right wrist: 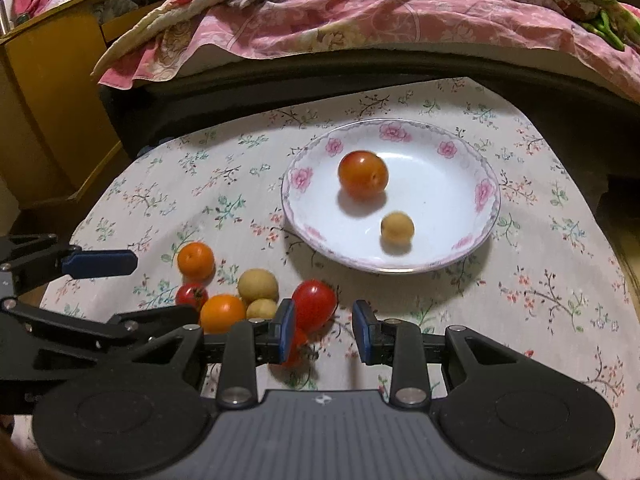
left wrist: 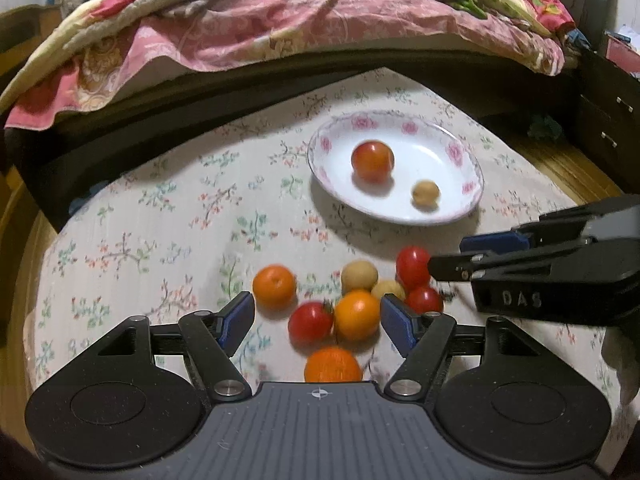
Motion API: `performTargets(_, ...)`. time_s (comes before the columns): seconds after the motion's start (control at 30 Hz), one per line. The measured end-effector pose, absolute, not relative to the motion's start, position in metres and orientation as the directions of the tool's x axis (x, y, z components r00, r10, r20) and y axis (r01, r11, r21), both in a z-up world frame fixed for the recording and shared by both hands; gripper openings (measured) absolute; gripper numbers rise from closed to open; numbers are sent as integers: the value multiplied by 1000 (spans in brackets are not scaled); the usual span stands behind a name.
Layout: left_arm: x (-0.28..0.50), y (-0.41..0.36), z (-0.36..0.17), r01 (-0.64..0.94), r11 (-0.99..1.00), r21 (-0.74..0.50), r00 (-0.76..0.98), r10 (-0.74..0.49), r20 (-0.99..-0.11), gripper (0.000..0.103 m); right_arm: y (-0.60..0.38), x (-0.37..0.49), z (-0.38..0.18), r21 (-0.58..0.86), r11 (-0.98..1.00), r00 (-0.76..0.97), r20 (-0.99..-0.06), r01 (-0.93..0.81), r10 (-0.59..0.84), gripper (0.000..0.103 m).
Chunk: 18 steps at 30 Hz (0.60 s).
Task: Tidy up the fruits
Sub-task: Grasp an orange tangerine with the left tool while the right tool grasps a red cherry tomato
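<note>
A white plate point(right wrist: 486, 194) with pink flowers on its rim stands on the table point(right wrist: 552, 292), which has a flowery cloth. In the plate lie a big red-orange tomato point(right wrist: 363, 175) and, near it, a small yellow-brown fruit point(right wrist: 397, 228).

The other fruits are in a loose group on the cloth, in front of the plate and to its left. From the left wrist view, there is an orange point(left wrist: 274, 286) at the left side, a second orange point(left wrist: 357, 314) touching a red tomato point(left wrist: 310, 323), and a third orange point(left wrist: 333, 365) nearest to the camera. Behind them are two yellow-brown fruits point(left wrist: 359, 276) and two more red tomatoes point(left wrist: 413, 266).

The left gripper point(left wrist: 318, 320) hangs over this group with its fingers spread wide, and they hold nothing. The right gripper point(right wrist: 324, 330) is just beside the group on its right. Its fingers are also apart and empty, and a red tomato point(right wrist: 314, 305) lies just beyond the left finger point(right wrist: 287, 330).

Behind the table is a bed point(right wrist: 360, 24) with a pink flowery blanket.
</note>
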<state>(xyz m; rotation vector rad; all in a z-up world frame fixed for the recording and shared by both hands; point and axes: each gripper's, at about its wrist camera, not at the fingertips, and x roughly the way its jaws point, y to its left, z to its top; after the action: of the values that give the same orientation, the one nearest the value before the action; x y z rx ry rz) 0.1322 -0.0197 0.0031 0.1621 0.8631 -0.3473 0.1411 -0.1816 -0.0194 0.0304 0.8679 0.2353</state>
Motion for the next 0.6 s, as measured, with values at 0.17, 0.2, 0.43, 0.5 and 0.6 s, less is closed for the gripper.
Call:
performTargets(0.17,116,-14,-2,383,924,-2,588,-245,-771,76,-184,129,-19,137,972,615,-754,-192,228,34)
performTargets(0.2,115,-14,-4,390,921,1,582,-246,-775,76,-185,128,-21,140,971,612,-756,-193,231,35)
performTargets(0.43,112,-15,-19,413,910,12,553,-240,-798,76,-172,129,-35,124,959,577,-776,-255,253,38)
performTargets(0.5,111,-14,-21,418,908,14,553,-242,-797,76,-169,132,-38,118,956,575,-777,-268,257,38)
performTargets(0.6,112,-13,-25,421,907,11,547,-244,-801,77,-165,138,-43,115,954,563,-785,-278,259,39)
